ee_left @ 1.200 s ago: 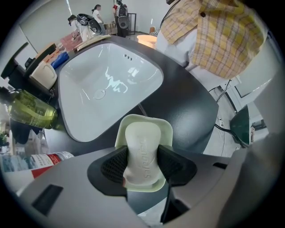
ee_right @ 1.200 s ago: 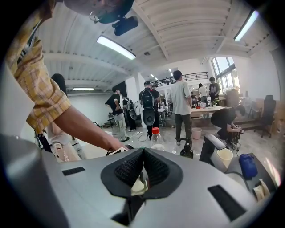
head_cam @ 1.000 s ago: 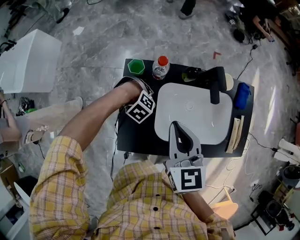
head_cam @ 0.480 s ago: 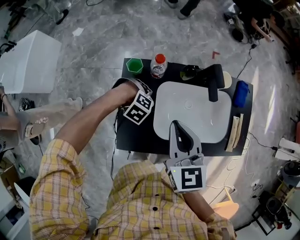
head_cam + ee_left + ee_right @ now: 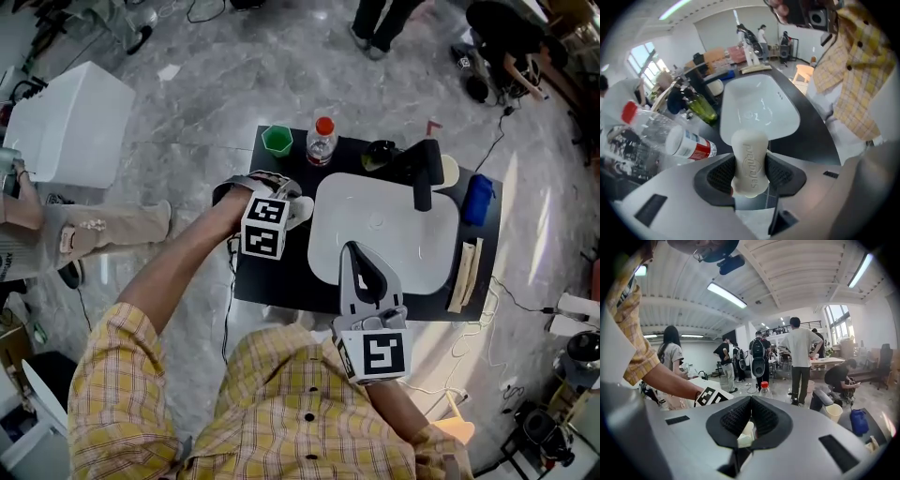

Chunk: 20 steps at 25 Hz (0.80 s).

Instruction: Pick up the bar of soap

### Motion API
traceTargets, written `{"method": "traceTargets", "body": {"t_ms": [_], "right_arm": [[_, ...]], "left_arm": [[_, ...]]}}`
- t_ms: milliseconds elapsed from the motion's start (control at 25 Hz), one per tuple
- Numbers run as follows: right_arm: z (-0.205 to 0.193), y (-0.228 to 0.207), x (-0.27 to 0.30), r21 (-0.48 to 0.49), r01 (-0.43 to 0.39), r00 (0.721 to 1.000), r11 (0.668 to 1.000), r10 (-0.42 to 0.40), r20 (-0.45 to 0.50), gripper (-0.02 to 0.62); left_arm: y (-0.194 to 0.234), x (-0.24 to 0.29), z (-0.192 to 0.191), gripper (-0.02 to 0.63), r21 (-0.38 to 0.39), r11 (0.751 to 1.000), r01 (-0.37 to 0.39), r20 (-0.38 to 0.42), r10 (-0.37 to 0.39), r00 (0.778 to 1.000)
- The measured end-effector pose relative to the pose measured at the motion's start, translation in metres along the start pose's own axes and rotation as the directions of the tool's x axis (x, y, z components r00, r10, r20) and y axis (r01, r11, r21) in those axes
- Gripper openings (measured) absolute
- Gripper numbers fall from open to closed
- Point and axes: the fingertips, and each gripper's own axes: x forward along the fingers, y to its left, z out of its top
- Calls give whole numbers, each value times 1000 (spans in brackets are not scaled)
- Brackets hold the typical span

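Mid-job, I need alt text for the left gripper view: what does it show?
A white bar of soap is clamped between the black pads of the left tongs. Behind it, a white sink sits in a black counter, with a red-capped clear bottle to the left.

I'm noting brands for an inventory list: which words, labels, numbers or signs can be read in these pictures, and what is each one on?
"safeguard": embossed lengthwise on the bar of soap.
Red and white label on the plastic bottle: there is print, but it is too blurred to read.
Marker cubes: only black and white square patterns, no words or numbers.
Nothing else in any view is legible.
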Motion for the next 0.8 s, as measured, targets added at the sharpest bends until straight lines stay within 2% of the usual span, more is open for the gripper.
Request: {"method": "traceTargets", "body": {"t_ms": [80, 200, 280, 400, 520, 600, 720, 800], "right_arm": [[4, 0, -3, -4, -5, 1000, 1000, 5, 11, 20], [10, 0, -10, -7, -7, 1000, 1000, 7, 28, 20], [13, 0, -14, -12, -10, 999, 1000, 10, 40, 20], [18, 3, -17, -23, -20, 998, 1000, 21, 60, 20], [24, 7, -21, -31, -31, 996, 999, 34, 77, 20], [27, 10, -24, -36, -38, 995, 999, 41, 87, 20], [30, 12, -27, -43, -46, 994, 998, 50, 96, 20], [31, 14, -29, -47, -49, 993, 998, 54, 102, 20]], "left_arm": [[3, -23, 10, 202, -114, 990, -80, 54, 86, 995], [5, -63, 28, 202, -263, 942, -206, 113, 242, 964], [6, -91, 41, 202, -357, 892, -277, 151, 348, 925], [8, -130, 58, 202, -497, 789, -360, 185, 502, 845], [8, -165, 67, 202, -628, 658, -414, 179, 641, 747], [9, -189, 69, 202, -724, 545, -423, 161, 730, 664], [12, -223, 62, 202, -834, 339, -435, 80, 855, 513], [13, -247, 58, 202, -859, 221, -461, 22, 917, 399]]}}
